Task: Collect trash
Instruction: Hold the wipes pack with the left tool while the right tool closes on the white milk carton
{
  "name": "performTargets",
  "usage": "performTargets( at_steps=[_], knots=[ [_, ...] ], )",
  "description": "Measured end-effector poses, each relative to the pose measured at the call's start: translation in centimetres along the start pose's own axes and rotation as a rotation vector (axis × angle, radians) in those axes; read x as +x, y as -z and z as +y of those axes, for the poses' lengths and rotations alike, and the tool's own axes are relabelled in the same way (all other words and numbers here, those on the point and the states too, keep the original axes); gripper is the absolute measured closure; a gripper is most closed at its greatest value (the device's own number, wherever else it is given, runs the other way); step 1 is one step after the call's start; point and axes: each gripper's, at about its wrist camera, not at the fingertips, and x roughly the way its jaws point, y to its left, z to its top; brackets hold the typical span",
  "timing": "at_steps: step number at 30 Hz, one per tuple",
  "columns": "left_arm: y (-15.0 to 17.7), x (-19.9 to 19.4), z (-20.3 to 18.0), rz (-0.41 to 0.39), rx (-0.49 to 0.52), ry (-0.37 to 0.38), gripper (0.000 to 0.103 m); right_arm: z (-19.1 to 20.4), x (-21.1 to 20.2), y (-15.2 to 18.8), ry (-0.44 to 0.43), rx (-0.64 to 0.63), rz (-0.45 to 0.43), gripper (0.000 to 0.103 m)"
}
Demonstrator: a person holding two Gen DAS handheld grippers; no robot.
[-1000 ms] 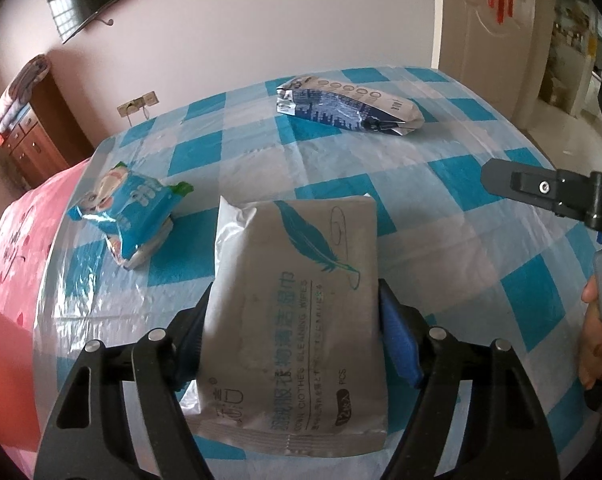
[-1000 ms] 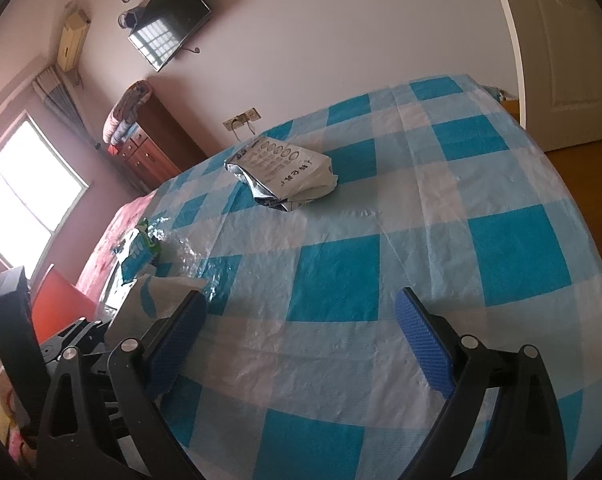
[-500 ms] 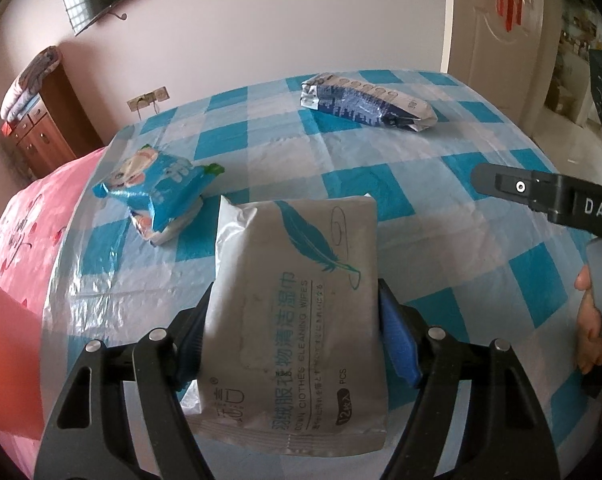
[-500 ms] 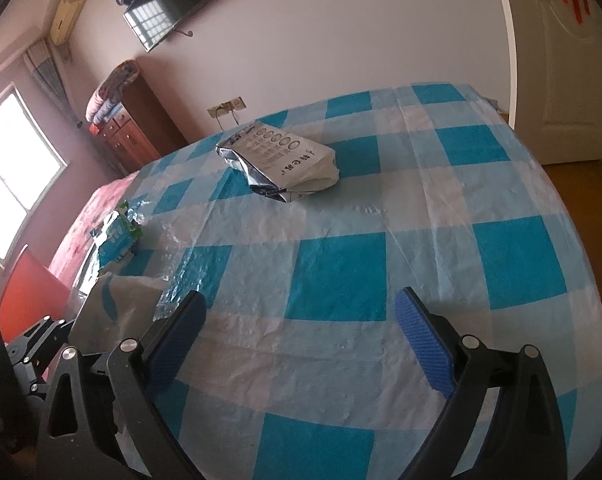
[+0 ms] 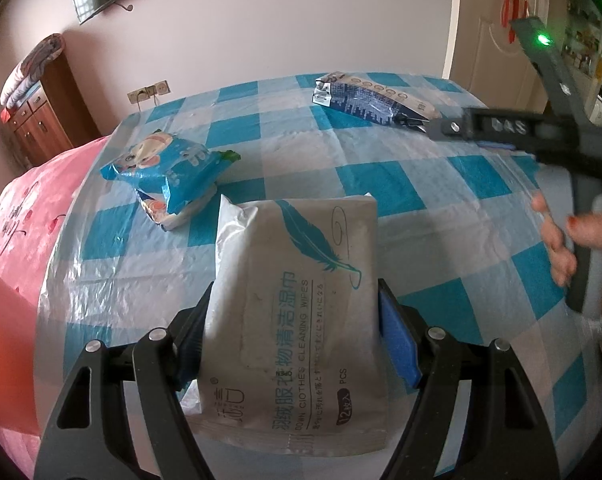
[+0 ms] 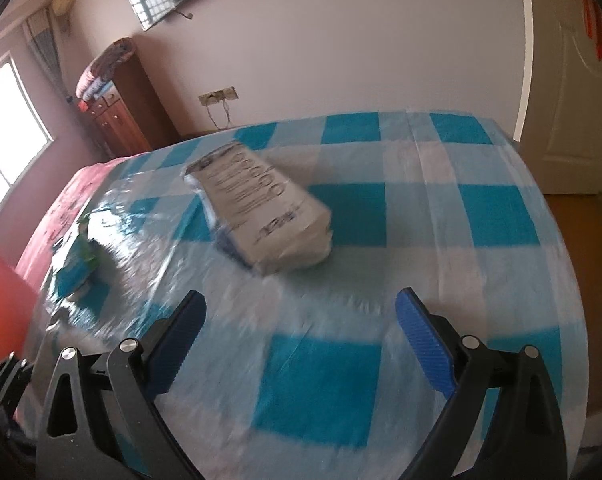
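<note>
Clamping the soft, light grey wipes pack [image 5: 293, 300] by its long edges at lower centre, the left tool [image 5: 293, 332] is holding it over the worktop [image 5: 421, 184] while the right tool [image 6: 301, 344] is gaping wide and empty before the crinkly silver packet [image 6: 261, 208] at frame centre.

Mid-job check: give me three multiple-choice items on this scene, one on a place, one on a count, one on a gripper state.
1. Where is the blue cartoon-print pack?
A. On the checked tablecloth
B. In the right gripper
C. On the floor

2. How many packets show in the left wrist view?
A. One
B. Three
C. Five

3. The left gripper is:
A. Open and empty
B. Out of view
C. Shut on the grey wipes pack

Answers: 1 A, it lies on the cloth; 2 B, grey, blue cartoon, and blue-and-white pack; 3 C, both pads press its sides.
</note>
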Motion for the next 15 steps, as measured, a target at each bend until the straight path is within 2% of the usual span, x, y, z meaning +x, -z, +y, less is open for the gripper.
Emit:
performTargets(
  at_steps=[6,12,15],
  knots=[
    [0.1,0.1,0.0,-0.009,-0.004,0.006,0.028,0.4,2.0,-2.1,-0.007,-0.030,0.009,0.008],
    [0.2,-0.1,0.1,-0.014,-0.012,0.012,0.028,2.5,4.3,-4.0,-0.036,-0.115,0.033,0.008],
    [0.3,-0.1,0.2,-0.017,-0.017,0.014,0.028,3.1,5.0,-4.7,-0.015,-0.138,0.040,0.008]
  ],
)
